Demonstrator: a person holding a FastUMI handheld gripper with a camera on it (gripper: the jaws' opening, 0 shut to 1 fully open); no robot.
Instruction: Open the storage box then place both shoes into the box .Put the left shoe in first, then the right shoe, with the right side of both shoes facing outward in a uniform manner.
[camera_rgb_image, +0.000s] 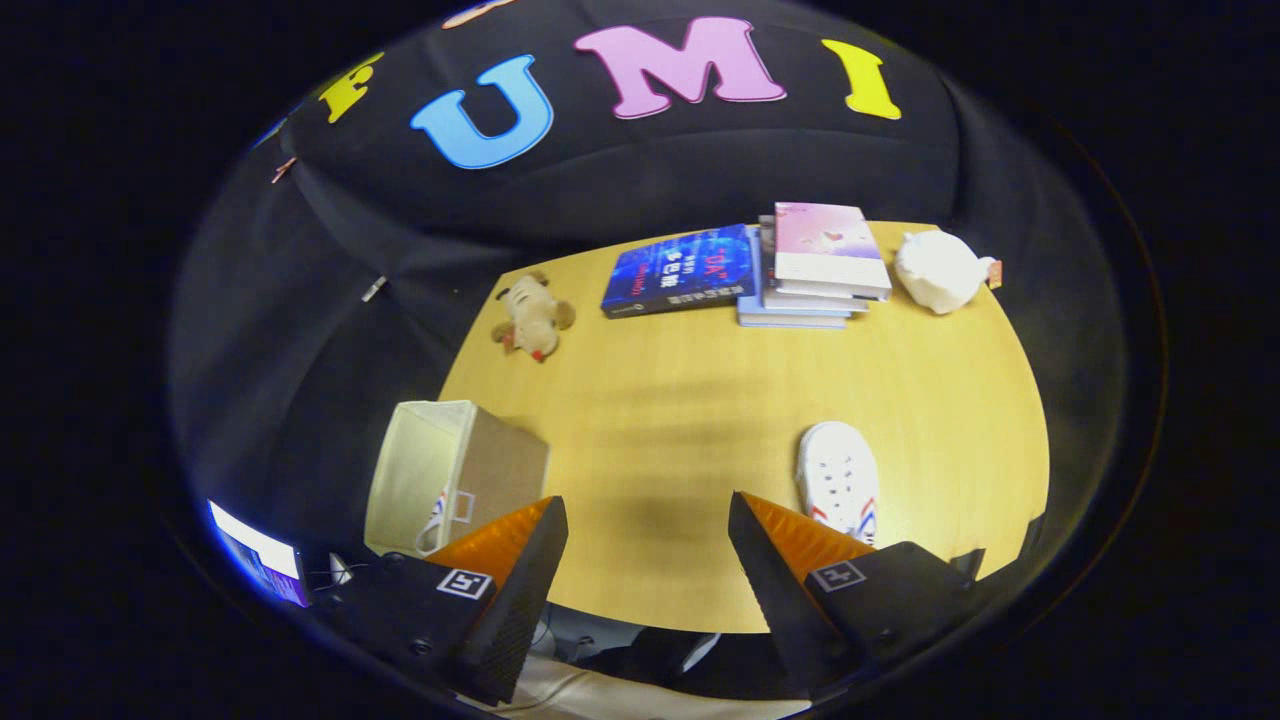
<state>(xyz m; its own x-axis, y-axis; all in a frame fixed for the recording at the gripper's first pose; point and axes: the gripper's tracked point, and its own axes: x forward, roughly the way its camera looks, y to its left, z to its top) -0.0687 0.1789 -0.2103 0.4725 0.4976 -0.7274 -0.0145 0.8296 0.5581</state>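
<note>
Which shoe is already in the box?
The shoe with the striped side, tucked inside the open storage box. The other white shoe lies out on the table, beside the open gripper.

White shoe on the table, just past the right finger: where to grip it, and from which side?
The white shoe lies upright on the table, sole down, long axis pointing away from the gripper. Probably best to come down from above and pinch across the narrow width at the mid-upper or collar. Fingers are open and empty, wide enough to straddle it. The storage box is already open.
</note>
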